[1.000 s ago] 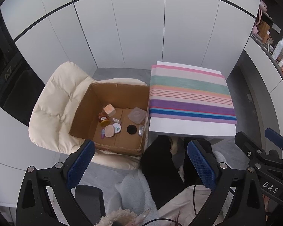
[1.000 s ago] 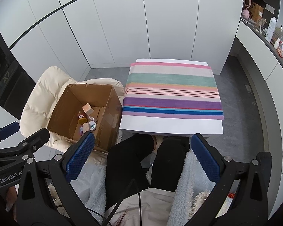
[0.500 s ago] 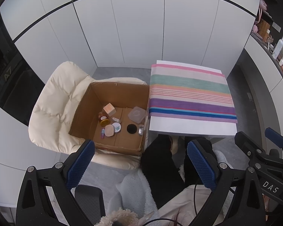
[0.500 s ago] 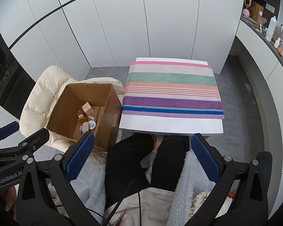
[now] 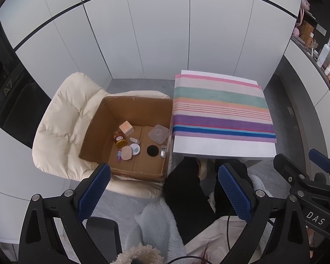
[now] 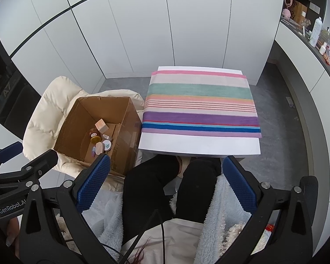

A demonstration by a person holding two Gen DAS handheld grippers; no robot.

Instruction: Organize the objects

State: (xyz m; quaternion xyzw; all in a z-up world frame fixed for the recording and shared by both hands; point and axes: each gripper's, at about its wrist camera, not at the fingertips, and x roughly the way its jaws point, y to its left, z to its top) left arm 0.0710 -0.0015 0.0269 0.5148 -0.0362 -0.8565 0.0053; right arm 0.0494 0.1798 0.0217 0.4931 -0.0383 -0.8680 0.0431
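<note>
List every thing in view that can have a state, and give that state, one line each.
left gripper: jaws open, holding nothing
right gripper: jaws open, holding nothing
cardboard box: open at the top, on the cream chair, small items inside
clear plastic container: lid on, flat on the box floor
amber bottle: lying on its side in the box
striped cloth: spread flat on the white table, nothing on it

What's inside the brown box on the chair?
In the cardboard box: a peach cube, clear square container, amber jar, round compacts and a black disc. The near wall hides the front floor.
</note>
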